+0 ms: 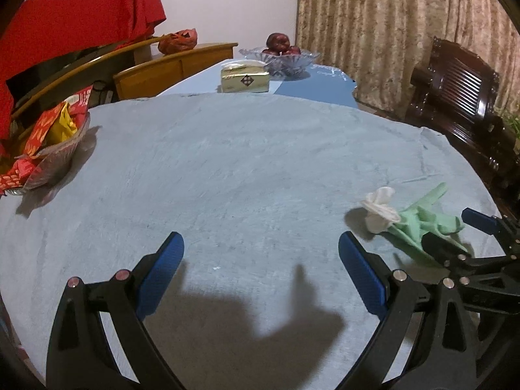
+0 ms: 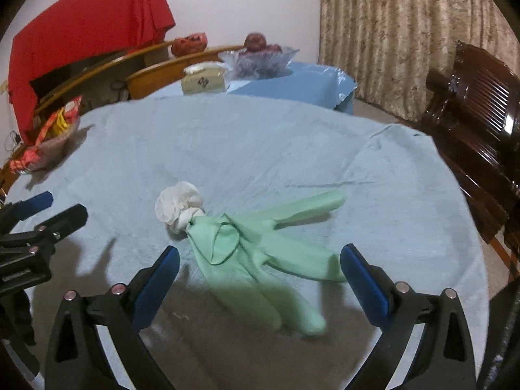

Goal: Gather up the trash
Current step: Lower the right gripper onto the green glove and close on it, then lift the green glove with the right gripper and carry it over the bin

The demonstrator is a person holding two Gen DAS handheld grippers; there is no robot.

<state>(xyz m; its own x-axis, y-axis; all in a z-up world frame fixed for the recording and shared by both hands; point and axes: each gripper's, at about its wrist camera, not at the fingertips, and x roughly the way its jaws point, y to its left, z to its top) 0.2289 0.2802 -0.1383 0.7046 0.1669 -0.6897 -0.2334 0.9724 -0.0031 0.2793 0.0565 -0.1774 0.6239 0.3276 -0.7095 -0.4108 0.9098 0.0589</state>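
bowl (image 1: pixel 70 149): snack wrappers (image 1: pixel 48 130); right gripper (image 2: pixel 260 261) spread over green glove (image 2: pixel 256 253)

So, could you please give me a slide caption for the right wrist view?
Open right gripper poised over a green glove knotted to white cloth on the blue-covered table.

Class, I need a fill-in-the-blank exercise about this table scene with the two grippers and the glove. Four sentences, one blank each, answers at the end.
1. The rubber glove on the table is pale ____ in colour.
2. A crumpled white tissue lies at the glove's ____ end.
3. The right gripper has its jaws ____ around the glove.
4. The left gripper holds ____.

Missing words: green; cuff; open; nothing
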